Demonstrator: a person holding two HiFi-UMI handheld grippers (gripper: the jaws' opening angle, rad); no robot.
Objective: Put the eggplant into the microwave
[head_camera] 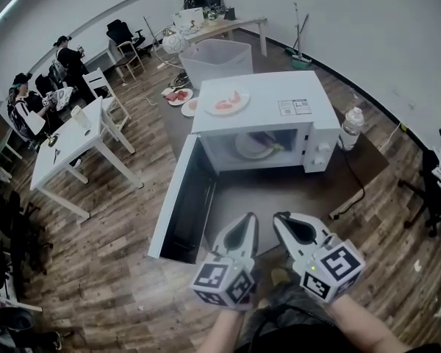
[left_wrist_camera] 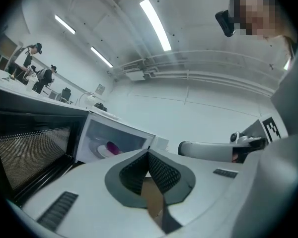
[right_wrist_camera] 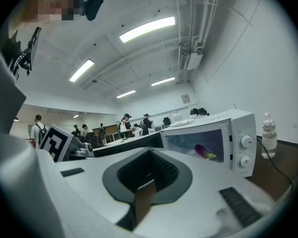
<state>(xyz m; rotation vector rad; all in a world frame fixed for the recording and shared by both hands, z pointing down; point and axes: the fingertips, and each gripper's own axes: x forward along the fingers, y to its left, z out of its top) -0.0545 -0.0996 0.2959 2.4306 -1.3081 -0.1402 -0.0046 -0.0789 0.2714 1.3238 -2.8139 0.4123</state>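
The white microwave (head_camera: 279, 109) stands with its door (head_camera: 180, 197) swung wide open to the left. Inside it, a purple eggplant (head_camera: 263, 140) lies on a white plate (head_camera: 246, 147). The eggplant (left_wrist_camera: 112, 147) also shows in the left gripper view, and the eggplant (right_wrist_camera: 204, 151) in the right gripper view. My left gripper (head_camera: 248, 219) and right gripper (head_camera: 279, 219) hover side by side in front of the microwave, well short of the opening. Both are shut with nothing between their jaws. The left gripper (left_wrist_camera: 148, 152) and the right gripper (right_wrist_camera: 150, 151) point level towards the oven.
A plate of pink food (head_camera: 226, 103) sits on top of the microwave and a water bottle (head_camera: 350, 129) stands at its right. A white bin (head_camera: 217, 59) is behind it. A white table (head_camera: 70, 142) and several people are at the left, an office chair (head_camera: 434, 182) at the right.
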